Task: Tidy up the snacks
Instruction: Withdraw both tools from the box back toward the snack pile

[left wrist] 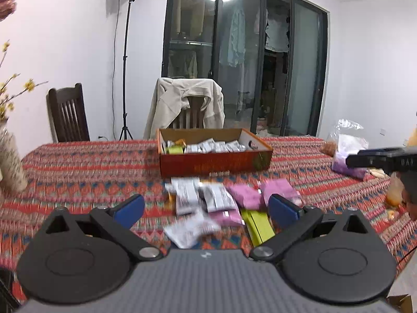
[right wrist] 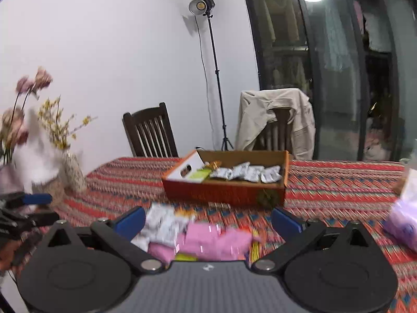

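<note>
An orange cardboard box [left wrist: 216, 163] stands mid-table, holding silver-white packets [left wrist: 216, 146] and a green item. In front of it lies a loose pile of snacks: white packets [left wrist: 187, 195], pink packets [left wrist: 245, 195] and a yellow-green box [left wrist: 258, 224]. My left gripper [left wrist: 206, 207] hovers over this pile, open, nothing between its blue pads. The right wrist view shows the same box [right wrist: 226, 193] and pink packets [right wrist: 213, 242] just under my right gripper [right wrist: 207, 221], open and holding nothing. Each gripper appears at the edge of the other's view.
A patterned red tablecloth [left wrist: 91, 167] covers the table. A vase with flowers [right wrist: 73, 172] stands at the left end. Plastic bags of goods [left wrist: 349, 143] lie at the right. Two chairs, one draped with a jacket [left wrist: 187, 104], and a lamp stand [left wrist: 126, 65] are behind.
</note>
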`<state>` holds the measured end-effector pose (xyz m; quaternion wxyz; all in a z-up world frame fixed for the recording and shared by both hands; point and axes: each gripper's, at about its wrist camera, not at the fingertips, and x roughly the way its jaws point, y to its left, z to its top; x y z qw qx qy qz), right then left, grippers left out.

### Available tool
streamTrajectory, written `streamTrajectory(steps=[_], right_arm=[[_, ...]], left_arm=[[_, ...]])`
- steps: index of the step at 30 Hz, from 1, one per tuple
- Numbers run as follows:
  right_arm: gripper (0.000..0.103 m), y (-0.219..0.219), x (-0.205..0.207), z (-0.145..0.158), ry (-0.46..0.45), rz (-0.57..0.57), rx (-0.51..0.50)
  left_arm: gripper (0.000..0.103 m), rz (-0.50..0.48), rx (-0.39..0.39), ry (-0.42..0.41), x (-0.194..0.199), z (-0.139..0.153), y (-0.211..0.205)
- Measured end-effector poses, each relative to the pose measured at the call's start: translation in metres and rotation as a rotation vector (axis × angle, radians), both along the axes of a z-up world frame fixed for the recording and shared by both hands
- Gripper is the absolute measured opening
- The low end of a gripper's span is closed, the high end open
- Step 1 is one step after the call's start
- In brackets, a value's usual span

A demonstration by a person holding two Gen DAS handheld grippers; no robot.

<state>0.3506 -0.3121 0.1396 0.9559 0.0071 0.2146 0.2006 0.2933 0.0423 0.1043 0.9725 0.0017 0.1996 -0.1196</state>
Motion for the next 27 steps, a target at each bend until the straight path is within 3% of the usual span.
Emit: streamTrajectory(steps=[5, 10, 20, 27], right_arm=[[0.103, 0.003, -0.057, -0.042, -0.037, -0.045, -0.035], [0.103, 0.012, -0.087, -0.075, -0.061, -0.134, -0.102], [0.103, 0.006, -0.094, -0.108, -0.039, -0.148, -0.016], [0.103, 0.004, -0.079, -0.113, -0.007, -0.133, -0.027]], left_arm=[[0.103, 0.011, -0.009, 0.014, -0.025, -0.017, 0.003], [0.103, -0.026, -0.003, 0.026, -0.035, -0.034, -0.002], [0.103, -0.001, 0.081, 0.098, -0.011, -0.056, -0.016], [0.103, 0.014, 0.124, 0.162, 0.012, -0.07, -0.015]])
